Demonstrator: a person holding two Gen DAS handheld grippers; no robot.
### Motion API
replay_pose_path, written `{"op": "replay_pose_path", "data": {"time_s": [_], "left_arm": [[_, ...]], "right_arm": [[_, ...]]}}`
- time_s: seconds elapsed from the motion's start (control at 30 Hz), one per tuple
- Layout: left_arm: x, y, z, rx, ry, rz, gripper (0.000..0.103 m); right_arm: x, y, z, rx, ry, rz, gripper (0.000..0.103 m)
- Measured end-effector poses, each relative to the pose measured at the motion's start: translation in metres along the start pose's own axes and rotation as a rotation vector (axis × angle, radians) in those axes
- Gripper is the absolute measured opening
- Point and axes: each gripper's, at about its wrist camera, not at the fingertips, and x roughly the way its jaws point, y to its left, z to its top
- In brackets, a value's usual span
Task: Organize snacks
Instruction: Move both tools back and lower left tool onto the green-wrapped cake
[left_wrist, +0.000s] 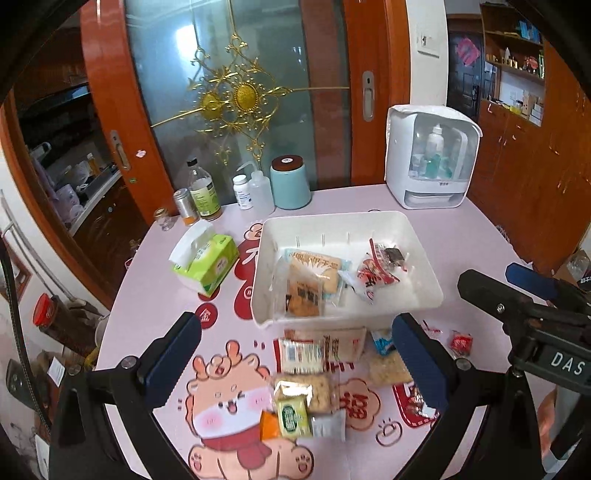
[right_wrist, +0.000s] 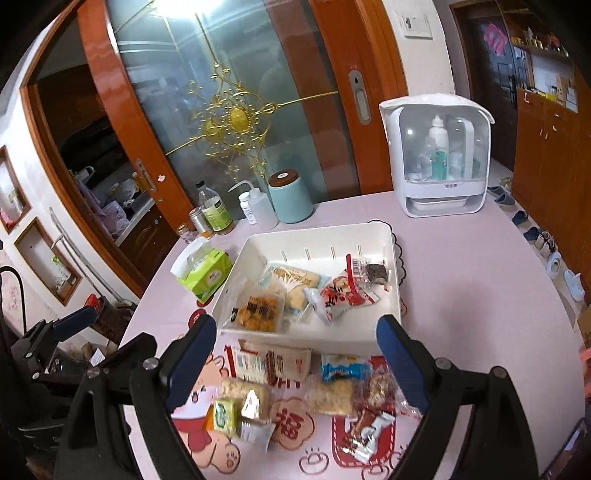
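Note:
A white plastic bin (left_wrist: 421, 254) (right_wrist: 388, 258) stands mid-table and holds several snack packets: cookies (left_wrist: 303, 295) (right_wrist: 258, 310), a pale biscuit pack (left_wrist: 314, 266) and a red-and-white bag (left_wrist: 373, 277) (right_wrist: 340, 299). In front of the bin a loose pile of snacks (left_wrist: 306, 384) (right_wrist: 295, 391) lies on the pink tablecloth. My left gripper (left_wrist: 295, 354) hovers open over that pile with nothing between its fingers. My right gripper (right_wrist: 295, 358) is open and empty above the same pile; it also shows as a dark gripper body (left_wrist: 524, 317) at the right of the left wrist view.
A green tissue pack (left_wrist: 207, 258) (right_wrist: 205, 271) lies left of the bin. Bottles, a can and a teal canister (left_wrist: 290, 182) (right_wrist: 290, 197) line the back edge. A white cabinet with bottles (left_wrist: 432, 158) (right_wrist: 439, 151) stands back right. Shoes lie on the floor at right.

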Motion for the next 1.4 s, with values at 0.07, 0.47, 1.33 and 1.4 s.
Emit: {"op": "replay_pose_path", "data": {"time_s": [0.07,0.47,1.33,1.4], "left_arm": [[-0.014,-0.001,-0.011,-0.012,-0.008,0.016,0.103],[-0.055,0.007,-0.066,-0.047,0.02,0.107,0.103],[0.127,0.071,-0.124,0.072,0.397,-0.115,0.1],[0.142,0.064,-0.125,0.095,0.419,-0.134,0.099]], "right_arm": [[-0.009,0.001,-0.007,-0.015,0.0,0.007,0.09],[-0.039,-0.012,-0.043,-0.062,0.001,-0.013,0.089],[0.096,0.027,-0.127,0.027,0.327,-0.221,0.067],[0.104,0.028,-0.139,0.067,0.351,-0.235,0.067]]}}
